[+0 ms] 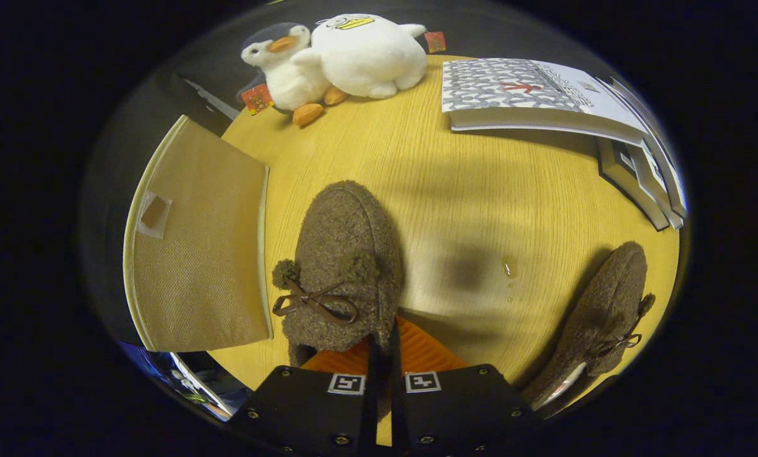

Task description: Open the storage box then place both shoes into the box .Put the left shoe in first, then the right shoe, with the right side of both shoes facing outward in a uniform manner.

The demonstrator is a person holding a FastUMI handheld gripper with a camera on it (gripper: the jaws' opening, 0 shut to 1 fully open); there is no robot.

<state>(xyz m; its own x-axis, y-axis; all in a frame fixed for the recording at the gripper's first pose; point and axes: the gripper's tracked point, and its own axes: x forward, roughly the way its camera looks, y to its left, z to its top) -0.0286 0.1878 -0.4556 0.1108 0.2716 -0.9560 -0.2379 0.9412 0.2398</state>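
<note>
A brown fuzzy shoe (344, 266) with a bow and pom-poms hangs above the wooden table (467, 190), toe pointing away from me. My gripper (384, 346) is shut on the rim of its heel opening, the fingers pressed close together. The second brown shoe (601, 317) lies on its side on the table to the right of the fingers. The beige fabric storage box (195, 254) sits to the left of the held shoe, seen from above with its woven top and a small label pocket; I cannot tell whether it is open.
Two white plush ducks (340, 60) rest at the far edge of the table. A stack of books (543, 95) lies at the far right, with more books (639, 178) beside it. A small clear droplet (509, 266) marks the tabletop.
</note>
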